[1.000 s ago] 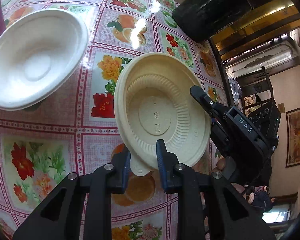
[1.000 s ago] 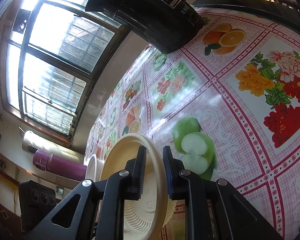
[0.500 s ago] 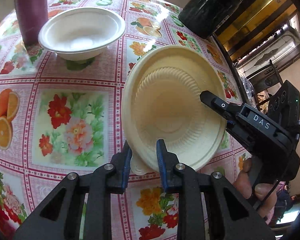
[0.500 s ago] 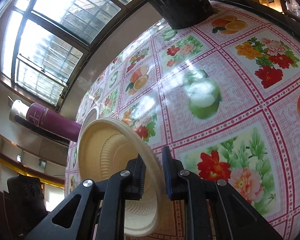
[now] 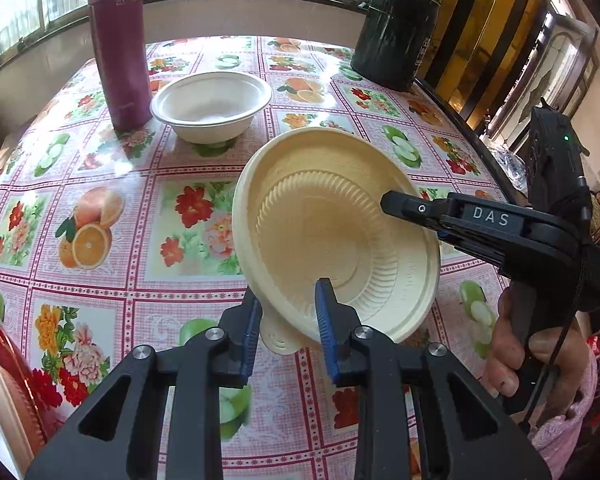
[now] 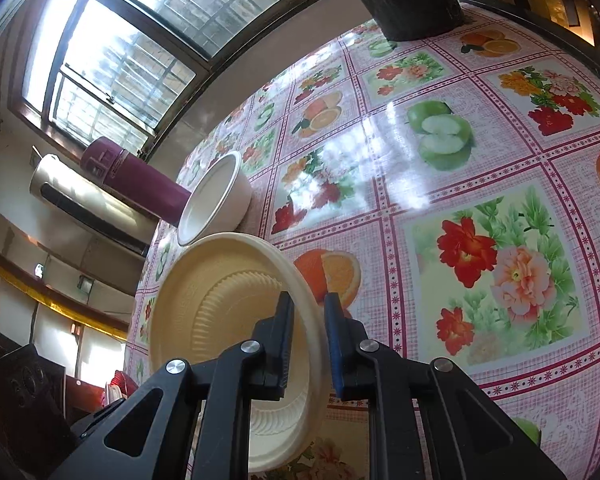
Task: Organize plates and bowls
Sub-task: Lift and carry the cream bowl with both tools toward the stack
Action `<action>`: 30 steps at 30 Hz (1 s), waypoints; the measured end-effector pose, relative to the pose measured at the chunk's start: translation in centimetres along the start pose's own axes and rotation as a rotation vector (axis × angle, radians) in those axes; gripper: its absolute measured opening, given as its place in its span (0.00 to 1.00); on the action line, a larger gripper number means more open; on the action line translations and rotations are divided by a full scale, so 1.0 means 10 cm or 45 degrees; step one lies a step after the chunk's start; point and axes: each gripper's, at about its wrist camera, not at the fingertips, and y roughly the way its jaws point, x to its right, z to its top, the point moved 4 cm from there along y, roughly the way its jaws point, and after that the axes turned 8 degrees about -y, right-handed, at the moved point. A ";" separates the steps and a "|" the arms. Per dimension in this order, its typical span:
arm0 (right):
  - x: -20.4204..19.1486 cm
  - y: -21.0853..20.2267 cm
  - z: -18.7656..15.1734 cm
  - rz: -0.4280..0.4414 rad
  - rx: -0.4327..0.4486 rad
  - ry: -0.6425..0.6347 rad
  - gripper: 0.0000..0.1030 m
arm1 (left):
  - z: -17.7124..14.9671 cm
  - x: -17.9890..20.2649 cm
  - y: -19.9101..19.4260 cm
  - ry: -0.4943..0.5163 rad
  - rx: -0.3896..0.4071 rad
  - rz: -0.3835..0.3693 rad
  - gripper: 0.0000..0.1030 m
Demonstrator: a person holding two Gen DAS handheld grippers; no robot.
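A cream plate (image 5: 340, 236), moulded from something like pressed pulp, is held tilted above the bench (image 5: 148, 216) by both tools at once. It is round, matte, with a broad smooth rim and a ring of fine radial ribs around a flat centre. The left tool (image 5: 286, 312) has its blue ribbed pads clamped on the near rim, where a small tab sticks out below; its jaws have just eased a little wider, yet the rim is between them and the pads touch it. The right tool (image 6: 306, 320), black with "DAS" on its side, is clamped over the rim on the far right edge of the plate. A hand (image 5: 516, 352) grips its handle, the wrist cut off by the frame.

Further back a white bowl (image 5: 212, 104) sits upright on the bench, deep, with a rolled lip and a chalky finish. Just beside it stands a tall maroon flask (image 5: 118, 40), its top cropped. A black cylindrical container (image 5: 396, 32) stands at the far right corner. The bench wears a glossy cloth (image 6: 480, 264) printed with flowers and fruit, glaring under the window light.

At the lower left edge something red and white (image 5: 4, 384) with a ridged rim is mostly cut off; I cannot tell what it is.
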 end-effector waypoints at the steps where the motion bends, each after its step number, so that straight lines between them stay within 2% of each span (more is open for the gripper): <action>1: -0.05 0.02 -0.01 0.000 -0.006 -0.021 0.16 | -0.02 -0.03 -0.04 0.012 0.018 0.017 0.24; 13: -0.50 0.14 -0.23 0.001 -0.031 -0.234 0.16 | -0.26 -0.27 -0.34 0.045 0.155 0.126 0.24; 30: -0.79 0.16 -0.39 0.041 0.012 -0.299 0.15 | -0.49 -0.59 -0.59 0.021 0.197 0.149 0.24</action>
